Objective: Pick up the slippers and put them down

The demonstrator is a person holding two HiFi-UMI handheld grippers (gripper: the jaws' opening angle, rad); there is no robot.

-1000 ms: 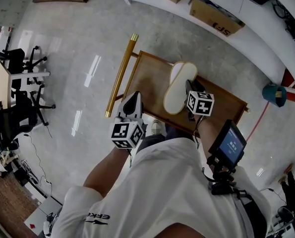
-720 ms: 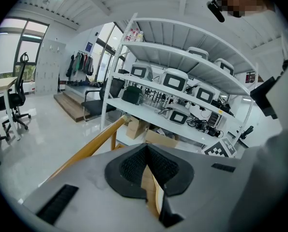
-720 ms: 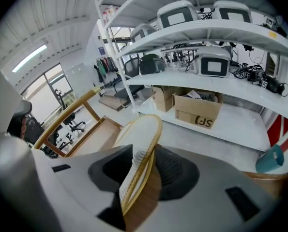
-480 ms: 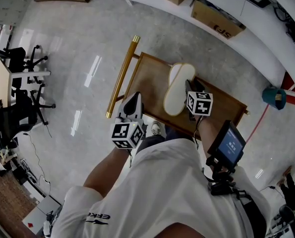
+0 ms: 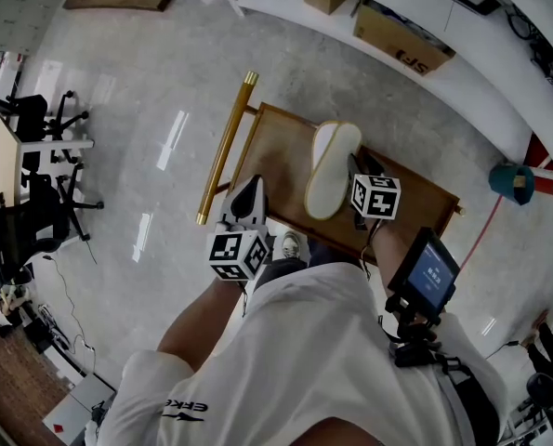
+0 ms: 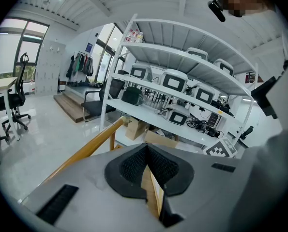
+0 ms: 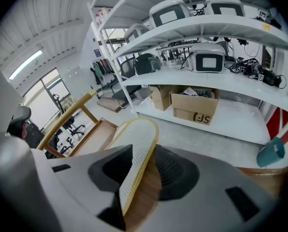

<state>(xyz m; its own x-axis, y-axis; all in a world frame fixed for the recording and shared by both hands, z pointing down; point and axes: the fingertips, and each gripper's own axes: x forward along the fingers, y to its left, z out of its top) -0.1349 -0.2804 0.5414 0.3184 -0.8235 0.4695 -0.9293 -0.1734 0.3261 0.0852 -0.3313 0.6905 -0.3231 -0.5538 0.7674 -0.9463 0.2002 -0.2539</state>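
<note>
Right gripper (image 7: 141, 170) half-open, clamped on slippers (image 7: 134, 144) held on edge, over wooden table (image 5: 276, 142) middle. Left gripper (image 6: 147, 166) closed, empty, at near-left corner; floor (image 5: 137, 128) beyond gold rail (image 5: 225, 147).

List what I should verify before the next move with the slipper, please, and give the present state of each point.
1. Right hand-held gripper shut on the slipper: ok.
2. Slipper above the cart, sole facing up: ok.
3. Bare wood on the cart beside the slipper for setting it down: ok.
4. Left hand-held gripper shut, empty, apart from the slipper: ok.
5. Slipper lifted off the cart or touching it: cannot tell.
6. One slipper or a pair in the grip: cannot tell.
</note>
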